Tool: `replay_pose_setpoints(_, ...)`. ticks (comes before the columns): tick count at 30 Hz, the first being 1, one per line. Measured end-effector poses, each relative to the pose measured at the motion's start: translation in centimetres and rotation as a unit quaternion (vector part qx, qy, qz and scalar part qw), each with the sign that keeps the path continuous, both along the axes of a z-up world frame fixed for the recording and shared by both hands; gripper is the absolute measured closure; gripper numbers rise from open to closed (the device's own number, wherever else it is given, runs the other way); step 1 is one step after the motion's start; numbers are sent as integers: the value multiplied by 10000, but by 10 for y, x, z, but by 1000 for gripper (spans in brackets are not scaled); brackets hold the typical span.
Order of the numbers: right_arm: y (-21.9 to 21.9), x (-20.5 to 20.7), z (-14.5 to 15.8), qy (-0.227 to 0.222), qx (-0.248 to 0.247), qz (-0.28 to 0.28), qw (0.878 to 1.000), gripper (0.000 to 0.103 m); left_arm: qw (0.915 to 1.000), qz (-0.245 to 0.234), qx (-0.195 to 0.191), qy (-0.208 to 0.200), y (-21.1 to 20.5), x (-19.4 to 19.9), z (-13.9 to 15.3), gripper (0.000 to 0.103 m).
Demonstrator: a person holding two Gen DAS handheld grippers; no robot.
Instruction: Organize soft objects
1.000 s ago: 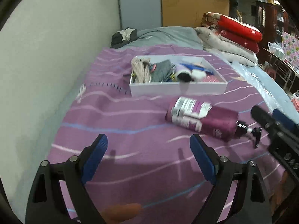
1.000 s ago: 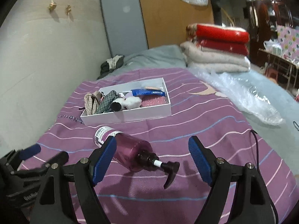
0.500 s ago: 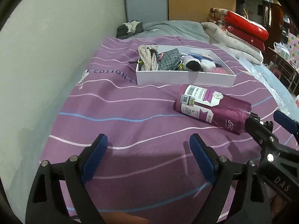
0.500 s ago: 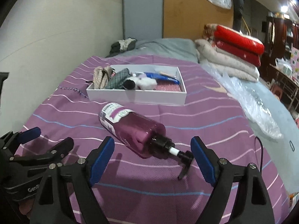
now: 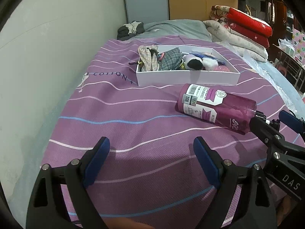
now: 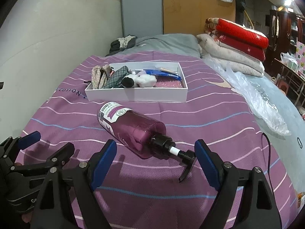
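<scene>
The purple bottle point(image 6: 131, 128) lies on the bed point(image 6: 209, 118) near the white box point(image 6: 136, 93). The left claw point(image 5: 151, 156) and right claw point(image 6: 155, 155) are wide open, holding nothing

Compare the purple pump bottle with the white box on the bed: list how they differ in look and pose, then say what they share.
The purple pump bottle is a see-through cylinder; the white box is opaque, flat and rectangular. The bottle lies tipped on its side; the box sits flat with its open top up. The bottle is capped by a black pump; the box shows its cloth items. Both rest on the purple striped cover, neither gripped.
</scene>
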State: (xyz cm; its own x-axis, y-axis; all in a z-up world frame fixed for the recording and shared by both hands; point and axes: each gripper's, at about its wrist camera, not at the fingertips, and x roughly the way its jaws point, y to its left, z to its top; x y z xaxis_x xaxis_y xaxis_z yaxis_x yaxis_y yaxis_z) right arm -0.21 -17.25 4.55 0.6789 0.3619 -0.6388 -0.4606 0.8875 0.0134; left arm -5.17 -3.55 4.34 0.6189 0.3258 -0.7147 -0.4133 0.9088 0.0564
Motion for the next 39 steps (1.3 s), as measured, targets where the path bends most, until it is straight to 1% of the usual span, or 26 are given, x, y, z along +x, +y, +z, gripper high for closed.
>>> replay_pose_setpoints(20, 1, 1, -1, 43, -52, -14, 10000, 18, 10000, 25, -83, 39, 3, 0, -4, 14)
replay_pose_setpoints(39, 1, 2, -1, 48, -55, -14, 10000, 18, 9999, 33, -71, 82, 3, 1, -5, 14)
